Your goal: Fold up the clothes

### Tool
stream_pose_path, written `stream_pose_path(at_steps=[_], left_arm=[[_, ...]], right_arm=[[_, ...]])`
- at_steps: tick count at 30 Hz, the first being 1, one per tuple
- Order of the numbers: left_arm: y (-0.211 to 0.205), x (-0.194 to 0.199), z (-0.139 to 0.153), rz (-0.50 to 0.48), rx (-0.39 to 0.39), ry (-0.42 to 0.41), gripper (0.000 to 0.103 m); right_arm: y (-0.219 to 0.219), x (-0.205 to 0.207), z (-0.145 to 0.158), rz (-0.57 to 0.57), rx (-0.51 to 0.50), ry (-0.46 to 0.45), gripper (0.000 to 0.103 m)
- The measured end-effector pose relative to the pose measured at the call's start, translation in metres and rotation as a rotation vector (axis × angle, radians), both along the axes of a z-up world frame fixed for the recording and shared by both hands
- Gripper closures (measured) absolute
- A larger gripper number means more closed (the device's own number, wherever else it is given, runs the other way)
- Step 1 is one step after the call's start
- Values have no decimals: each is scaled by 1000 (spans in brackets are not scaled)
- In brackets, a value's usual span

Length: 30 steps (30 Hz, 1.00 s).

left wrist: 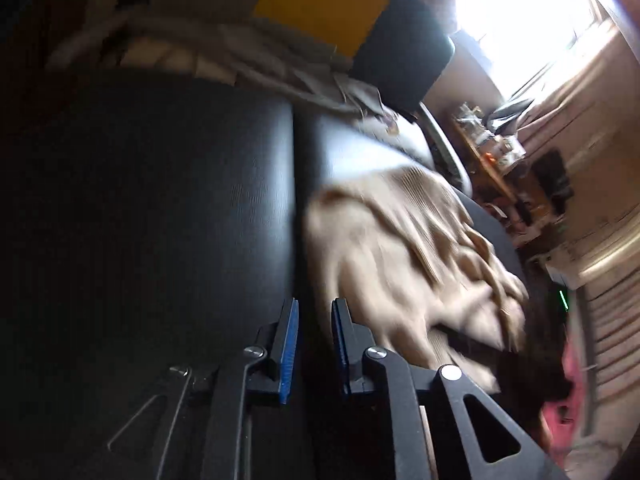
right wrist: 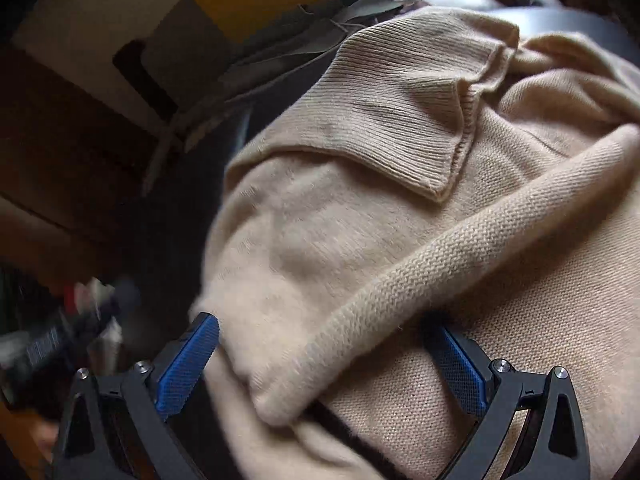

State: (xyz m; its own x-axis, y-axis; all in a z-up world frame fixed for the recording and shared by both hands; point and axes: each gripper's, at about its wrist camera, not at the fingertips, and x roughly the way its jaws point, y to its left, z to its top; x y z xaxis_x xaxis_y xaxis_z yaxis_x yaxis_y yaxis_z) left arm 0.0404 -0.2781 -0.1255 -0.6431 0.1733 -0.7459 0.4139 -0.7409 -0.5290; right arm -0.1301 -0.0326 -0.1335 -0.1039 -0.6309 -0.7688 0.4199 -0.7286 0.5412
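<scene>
A beige knit sweater (left wrist: 404,256) lies crumpled on a black padded surface (left wrist: 168,200). In the left wrist view my left gripper (left wrist: 314,312) hovers over the black surface just left of the sweater, its blue-padded jaws a narrow gap apart with nothing between them. In the right wrist view the sweater (right wrist: 400,208) fills the frame, its ribbed cuff or hem at the top. My right gripper (right wrist: 328,332) is wide open, its jaws on either side of a rolled fold of the sweater.
A grey cloth (left wrist: 280,64) and a yellow panel (left wrist: 324,4) lie beyond the black surface. A dark chair back (left wrist: 404,52) stands behind. A cluttered shelf (left wrist: 492,148) and bright window (left wrist: 532,12) are at right. Cardboard boxes (right wrist: 80,92) are at left.
</scene>
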Motion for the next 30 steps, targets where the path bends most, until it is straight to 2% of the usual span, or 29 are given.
stream_pose_path(at_steps=[4,7,10,12,16,18,21,22,23,25,27,30], left_arm=[[48,35,-25,-105,65,-27,85],[91,40,-38,-200,133,-44,79],[122,31,-38,-239,117,-38,71],[135,21,-37,-231,78,-44,64],[161,1,-35,-214,2,-56,59],[171,-5,-38,-199,-22,-64,58],[184,-17,-38,-216,-125,-98,58],[188,-18,-38,-240,-175,-111,60],[186,-19,-40,-242,-207,-118,71],[170,-26,-40,-205,-189,-127,89],[152,-31,-39,-167,-175,-135,94],[109,-20,-20,-116,-249,-121,95]], right_arm=[[0,1,8,-23,-149,-84,0],[34,-4,27,-79,-177,5,0],[86,11,43,-105,-56,155,0],[115,31,41,-137,108,259,0],[153,45,32,-215,342,360,0],[165,44,24,-248,407,339,0],[177,38,5,-263,432,279,0],[174,40,1,-261,457,317,0],[172,41,1,-267,465,323,0],[168,41,0,-278,478,333,0],[165,41,0,-272,486,333,0],[162,31,1,-240,498,290,0]])
